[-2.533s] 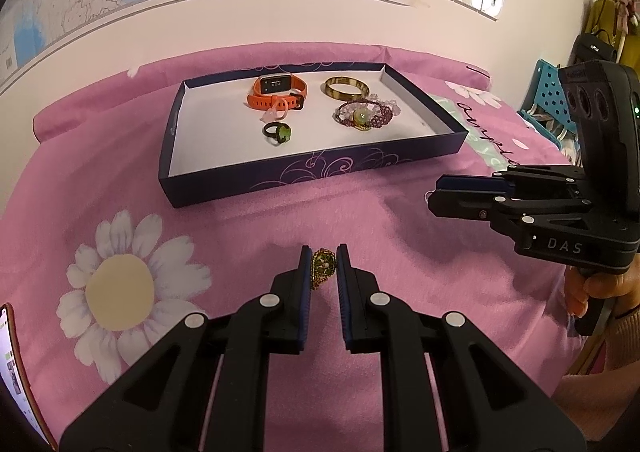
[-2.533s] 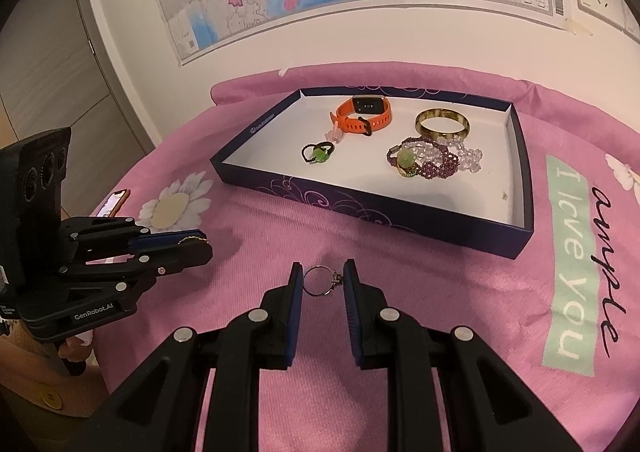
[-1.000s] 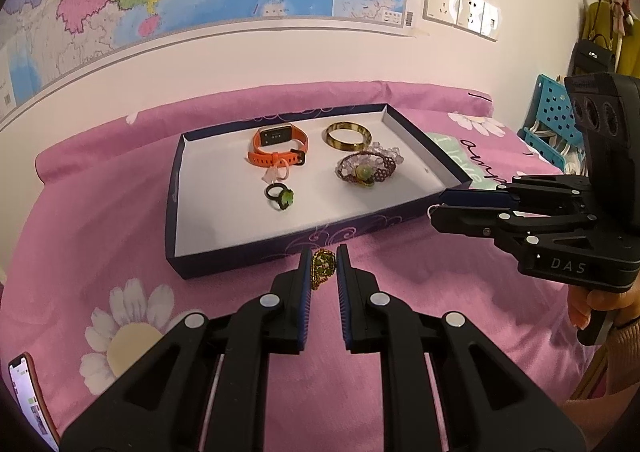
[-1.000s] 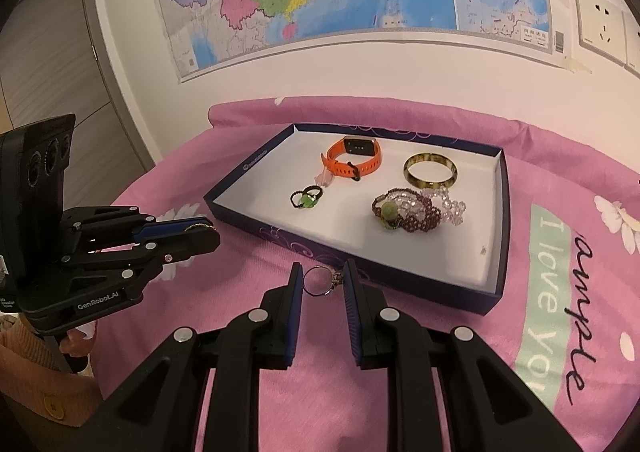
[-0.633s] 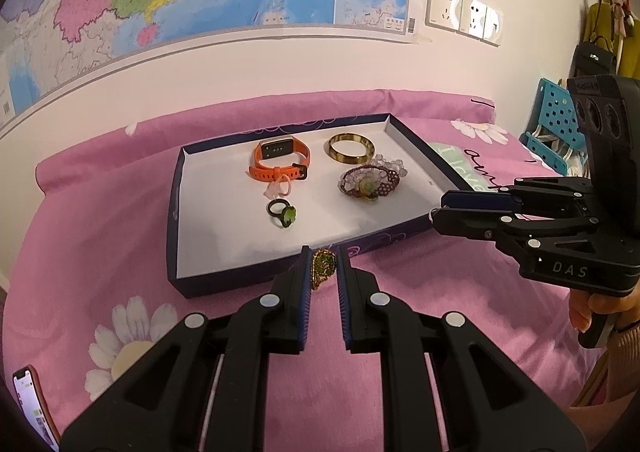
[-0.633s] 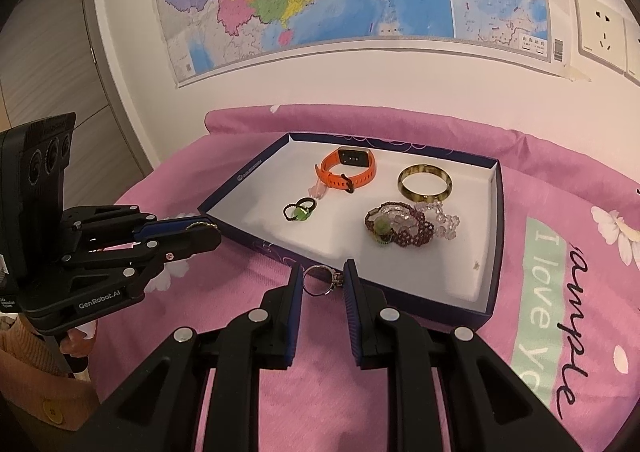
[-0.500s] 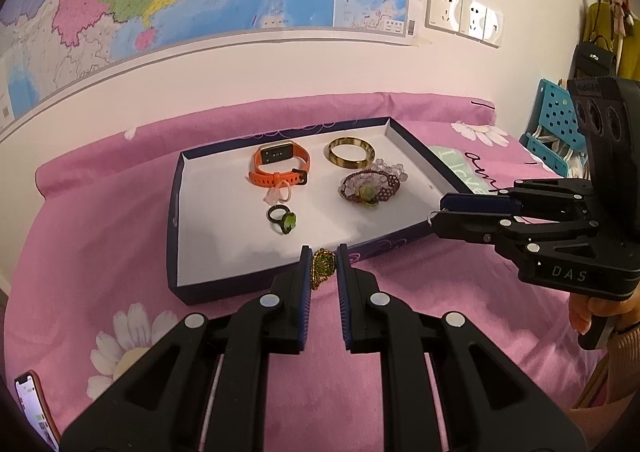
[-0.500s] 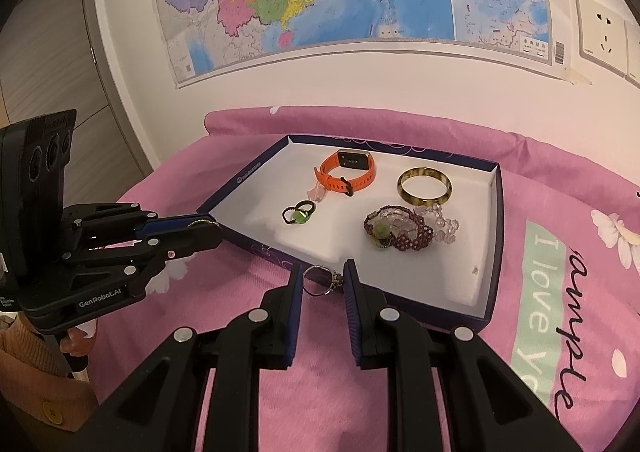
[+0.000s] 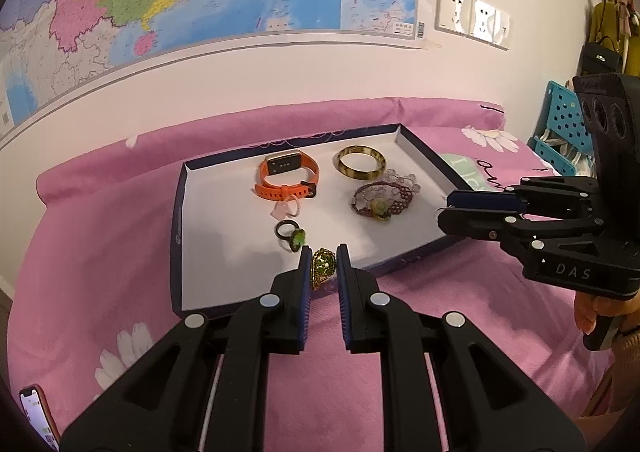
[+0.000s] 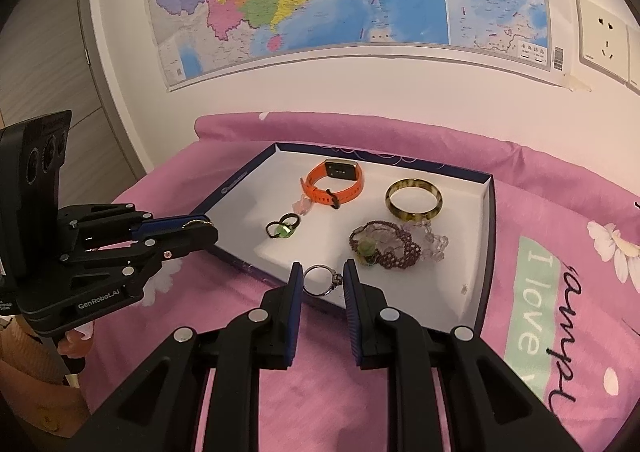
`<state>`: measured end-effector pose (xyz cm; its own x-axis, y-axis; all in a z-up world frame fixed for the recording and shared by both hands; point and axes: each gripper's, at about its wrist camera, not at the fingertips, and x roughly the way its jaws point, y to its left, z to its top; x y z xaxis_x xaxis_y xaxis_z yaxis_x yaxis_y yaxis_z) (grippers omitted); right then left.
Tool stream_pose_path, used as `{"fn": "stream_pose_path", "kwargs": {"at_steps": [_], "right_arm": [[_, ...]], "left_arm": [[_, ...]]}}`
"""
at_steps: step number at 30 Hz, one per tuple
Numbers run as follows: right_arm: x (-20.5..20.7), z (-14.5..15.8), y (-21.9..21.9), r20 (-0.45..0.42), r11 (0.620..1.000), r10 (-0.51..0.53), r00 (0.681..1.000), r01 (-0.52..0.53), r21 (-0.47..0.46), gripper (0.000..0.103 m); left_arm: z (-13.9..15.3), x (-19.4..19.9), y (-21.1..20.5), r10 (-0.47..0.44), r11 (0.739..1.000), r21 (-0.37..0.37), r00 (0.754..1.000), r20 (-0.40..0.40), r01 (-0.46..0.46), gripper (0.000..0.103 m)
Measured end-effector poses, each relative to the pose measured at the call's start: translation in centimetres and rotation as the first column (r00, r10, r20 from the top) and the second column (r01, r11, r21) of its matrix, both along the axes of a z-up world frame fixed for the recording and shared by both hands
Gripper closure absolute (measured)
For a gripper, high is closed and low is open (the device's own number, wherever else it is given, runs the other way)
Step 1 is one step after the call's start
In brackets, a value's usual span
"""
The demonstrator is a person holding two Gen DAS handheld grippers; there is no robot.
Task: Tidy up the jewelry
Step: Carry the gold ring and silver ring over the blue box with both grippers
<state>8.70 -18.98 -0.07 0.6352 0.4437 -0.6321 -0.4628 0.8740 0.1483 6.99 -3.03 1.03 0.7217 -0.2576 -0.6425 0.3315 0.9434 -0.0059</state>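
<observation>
Now nearer: tray point(image 9: 178, 220), both claws

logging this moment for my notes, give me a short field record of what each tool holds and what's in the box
left tool: shut on green-stone ring, over the box's near edge
right tool: shut on silver ring, over the box's near edge
box: open, dark blue walls, white floor, on pink cloth
in box: orange watch, bangle, beaded bracelets, small green ring
</observation>
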Motion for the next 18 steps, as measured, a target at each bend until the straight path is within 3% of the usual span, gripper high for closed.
{"fn": "stream_pose_path", "kwargs": {"at_steps": [6,18], "right_arm": [[1.9,-0.6,-0.2,-0.019,1.0,-0.021,1.0,0.021,-0.011,0.084],[5.1,-2.9,0.7,-0.081,0.997,-0.038,0.996,0.033,-0.065,0.084]], "left_arm": [[-0.8,2.3,0.5,0.027,0.999,-0.022,0.999,-0.045,-0.028,0.09],[-2.8,5.3,0.4,0.068,0.998,0.012,0.994,-0.091,-0.067,0.09]]}}
